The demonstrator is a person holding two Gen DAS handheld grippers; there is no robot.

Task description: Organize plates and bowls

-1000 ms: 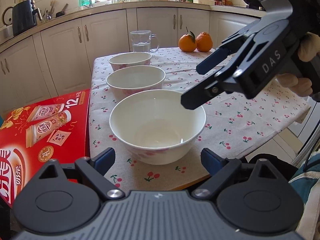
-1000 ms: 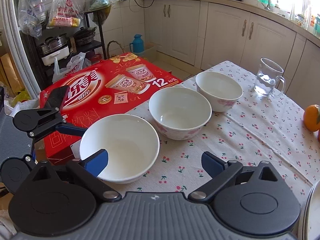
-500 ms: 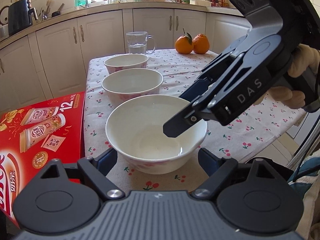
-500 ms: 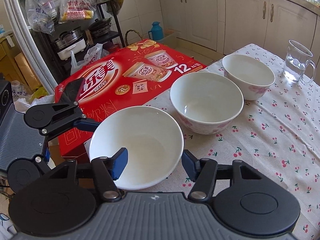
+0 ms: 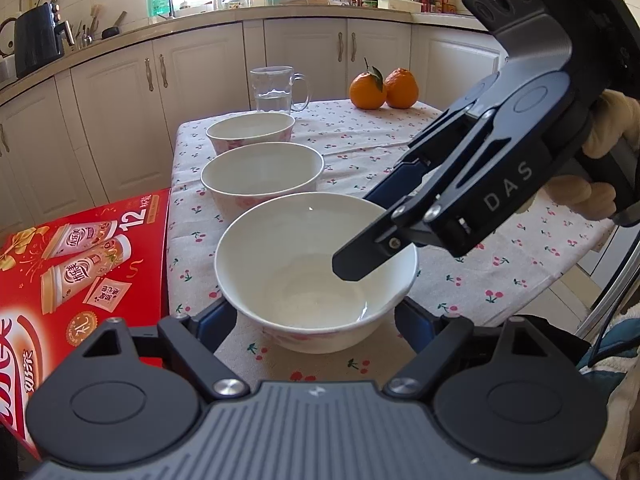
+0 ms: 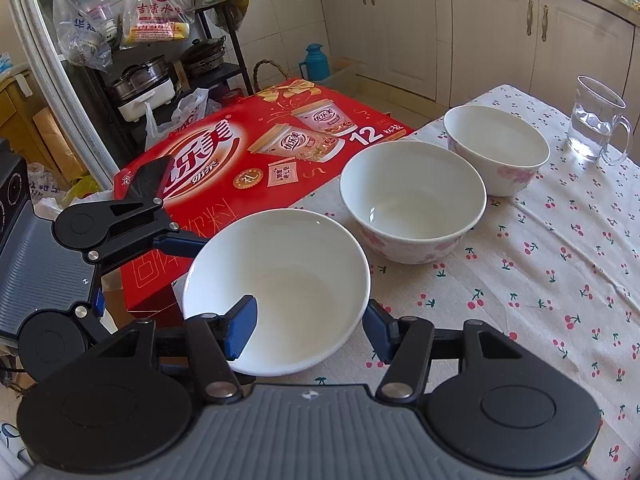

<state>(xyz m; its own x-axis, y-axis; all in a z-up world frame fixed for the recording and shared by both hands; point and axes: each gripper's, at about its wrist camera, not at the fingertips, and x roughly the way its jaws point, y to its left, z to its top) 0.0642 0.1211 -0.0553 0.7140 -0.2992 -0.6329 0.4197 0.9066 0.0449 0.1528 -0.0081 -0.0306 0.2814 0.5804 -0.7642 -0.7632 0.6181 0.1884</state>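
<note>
Right gripper (image 6: 308,328): has closed in, jaws apart astride near bowl's (image 6: 280,280) rim.
Left gripper (image 5: 316,320): jaws apart, flanking it.
Meaning: pickup for stacking looks imminent.

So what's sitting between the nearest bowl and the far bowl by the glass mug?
One more white bowl, the middle bowl, stands between the nearest bowl and far bowl; both wrist views show it.

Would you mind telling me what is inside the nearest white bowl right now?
One blue-padded finger of the right gripper reaches inside the nearest white ceramic bowl, the other stays outside the rim. Otherwise it looks empty, though the finger covers a patch of its near wall.
</note>
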